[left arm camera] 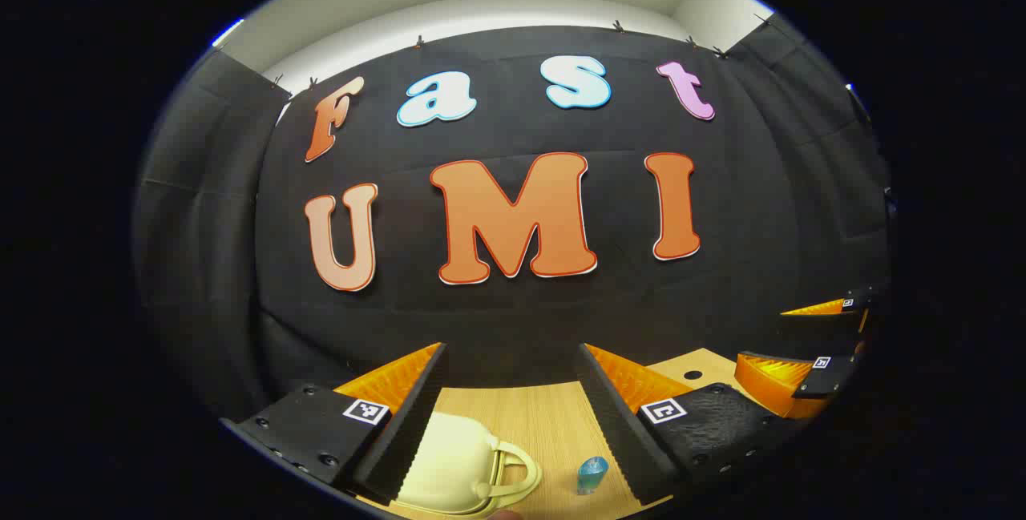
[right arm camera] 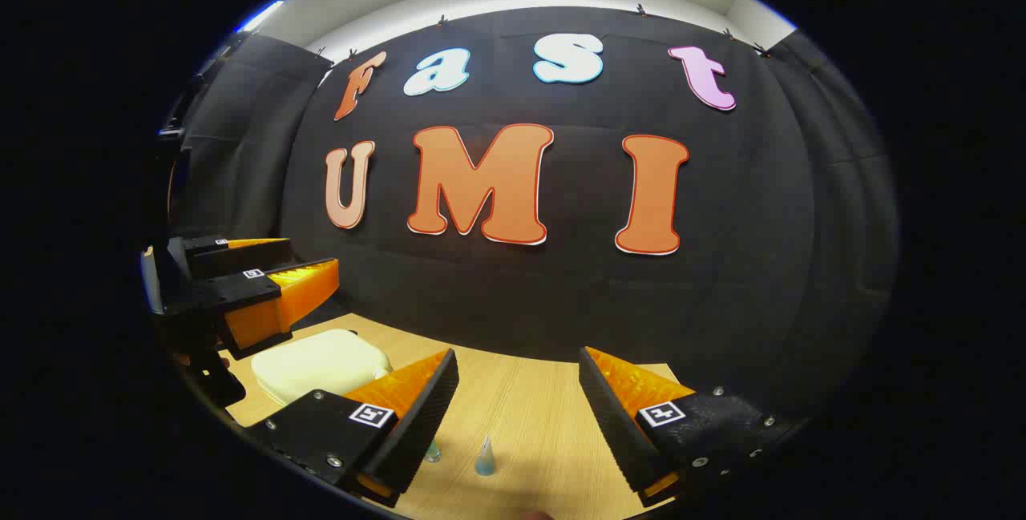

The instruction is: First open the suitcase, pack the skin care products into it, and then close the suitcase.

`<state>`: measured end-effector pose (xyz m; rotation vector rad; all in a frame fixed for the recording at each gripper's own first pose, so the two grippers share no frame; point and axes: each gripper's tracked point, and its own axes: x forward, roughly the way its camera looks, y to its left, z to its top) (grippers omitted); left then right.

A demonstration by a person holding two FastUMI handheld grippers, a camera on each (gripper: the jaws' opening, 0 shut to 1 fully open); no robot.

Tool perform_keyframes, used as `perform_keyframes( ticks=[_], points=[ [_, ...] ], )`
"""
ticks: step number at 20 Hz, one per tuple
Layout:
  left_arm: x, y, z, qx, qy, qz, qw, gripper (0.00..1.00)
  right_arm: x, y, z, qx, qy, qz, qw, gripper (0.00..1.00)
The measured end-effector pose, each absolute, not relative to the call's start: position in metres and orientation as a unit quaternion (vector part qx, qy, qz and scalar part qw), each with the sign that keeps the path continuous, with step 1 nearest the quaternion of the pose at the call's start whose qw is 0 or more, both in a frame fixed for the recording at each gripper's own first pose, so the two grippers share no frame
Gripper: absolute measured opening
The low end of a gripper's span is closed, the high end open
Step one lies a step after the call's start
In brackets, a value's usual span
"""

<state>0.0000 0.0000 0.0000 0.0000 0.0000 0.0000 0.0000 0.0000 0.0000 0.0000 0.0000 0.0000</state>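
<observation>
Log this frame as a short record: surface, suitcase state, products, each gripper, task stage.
surface: wooden table
suitcase: small cream case with handle, lid closed, lying on the table
products: blue bottle right of the case; cone-capped bottle in the right gripper view
left gripper: open, above the table, holding nothing
right gripper: open, holding nothing
task stage: suitcase not yet opened, nothing packed
</observation>
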Motion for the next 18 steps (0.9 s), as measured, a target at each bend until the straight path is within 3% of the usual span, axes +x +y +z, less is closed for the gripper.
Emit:
perform_keyframes(
  ticks=[18],
  points=[
    [-0.018, -0.002, -0.009, 0.030, 0.007, 0.008, 0.999, 1.00, -0.007, 0.000, -0.003, -0.005, 0.002, 0.008, 1.000, 0.95]
  ],
)
